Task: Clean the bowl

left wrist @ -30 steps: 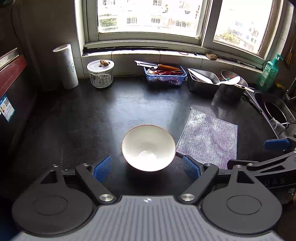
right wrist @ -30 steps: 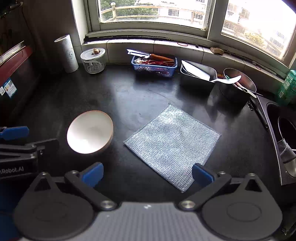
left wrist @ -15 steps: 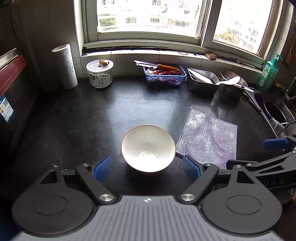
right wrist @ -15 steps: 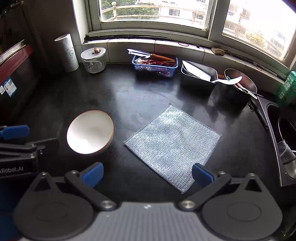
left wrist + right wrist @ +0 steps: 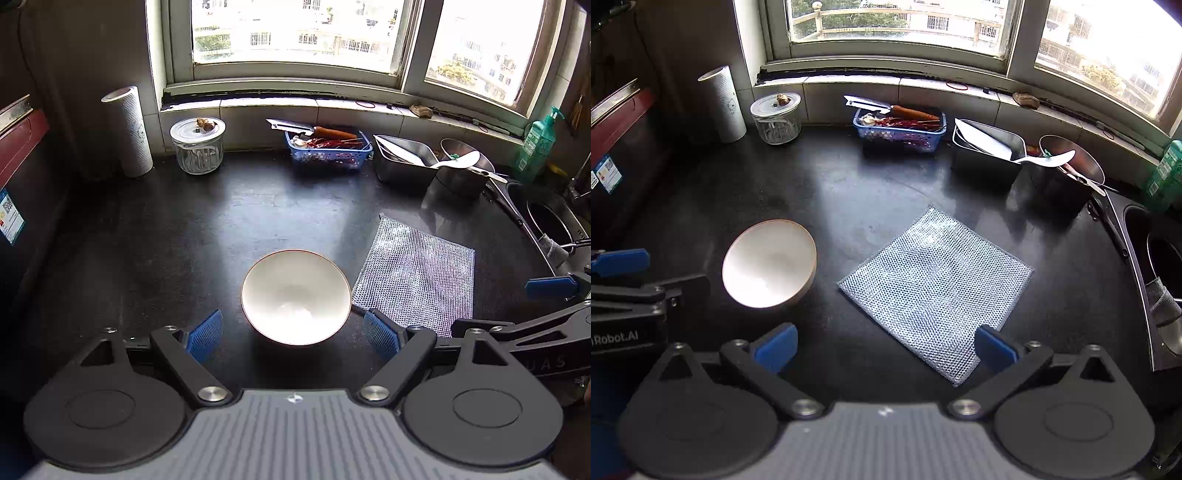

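1. the left gripper (image 5: 293, 334) is spread wide with nothing in it, a blue pad either side of the white bowl (image 5: 295, 296), not touching.
2. the bowl sits upright on the black counter (image 5: 221, 221).
3. the right gripper (image 5: 884, 349) is also released, over the near edge of the mesh cloth (image 5: 936, 291), just right of the bowl.

Both wrist views look down at the counter (image 5: 221, 221), sharing bowl (image 5: 295, 295) and cloth (image 5: 934, 284)

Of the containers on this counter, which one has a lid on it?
The clear glass jar by the white paper towel roll. Its flat lid is on; the blue plastic basket, steel tub and white bowl are open.
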The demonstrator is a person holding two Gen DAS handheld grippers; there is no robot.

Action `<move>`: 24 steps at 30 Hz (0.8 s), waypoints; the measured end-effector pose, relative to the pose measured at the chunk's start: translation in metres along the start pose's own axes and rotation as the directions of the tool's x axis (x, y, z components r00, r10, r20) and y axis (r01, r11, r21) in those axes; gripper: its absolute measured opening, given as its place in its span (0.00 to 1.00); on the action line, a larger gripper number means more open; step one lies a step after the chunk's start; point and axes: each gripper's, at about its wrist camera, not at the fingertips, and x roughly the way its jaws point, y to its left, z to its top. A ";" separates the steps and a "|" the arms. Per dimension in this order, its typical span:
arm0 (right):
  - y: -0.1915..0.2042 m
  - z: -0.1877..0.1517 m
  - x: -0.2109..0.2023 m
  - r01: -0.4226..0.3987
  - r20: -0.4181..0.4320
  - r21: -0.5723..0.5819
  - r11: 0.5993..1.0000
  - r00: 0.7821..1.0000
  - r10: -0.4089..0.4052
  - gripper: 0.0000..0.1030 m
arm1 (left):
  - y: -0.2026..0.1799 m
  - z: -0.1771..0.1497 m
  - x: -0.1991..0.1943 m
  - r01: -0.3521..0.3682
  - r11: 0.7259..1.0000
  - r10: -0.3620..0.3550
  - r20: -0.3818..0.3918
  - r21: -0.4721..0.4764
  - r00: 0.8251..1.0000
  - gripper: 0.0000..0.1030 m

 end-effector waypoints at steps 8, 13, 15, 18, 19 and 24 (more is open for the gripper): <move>-0.002 0.003 0.003 0.000 -0.005 0.002 1.000 1.000 0.000 0.99 | 0.003 0.001 0.004 0.007 1.000 -0.007 -0.002 0.000 1.000 0.81; -0.005 0.003 0.006 0.002 -0.010 0.006 1.000 1.000 -0.002 0.99 | 0.003 0.003 0.013 0.026 1.000 -0.026 -0.014 0.004 1.000 0.82; -0.008 0.003 0.010 0.004 -0.012 0.008 1.000 1.000 -0.004 0.99 | 0.005 0.003 0.019 0.048 0.999 -0.048 -0.023 -0.008 0.999 0.81; -0.012 0.003 0.016 0.007 -0.008 0.004 1.000 1.000 -0.007 0.99 | 0.010 0.001 0.028 0.069 0.997 -0.070 -0.023 -0.024 0.997 0.82; -0.014 0.003 0.018 0.005 -0.003 0.004 1.000 1.000 -0.005 0.99 | 0.011 0.000 0.030 0.069 0.997 -0.070 -0.017 -0.022 0.997 0.82; -0.029 0.002 0.033 -0.046 0.028 0.002 0.999 0.999 0.046 0.99 | 0.015 -0.005 0.041 0.069 0.998 -0.069 0.014 -0.002 0.998 0.81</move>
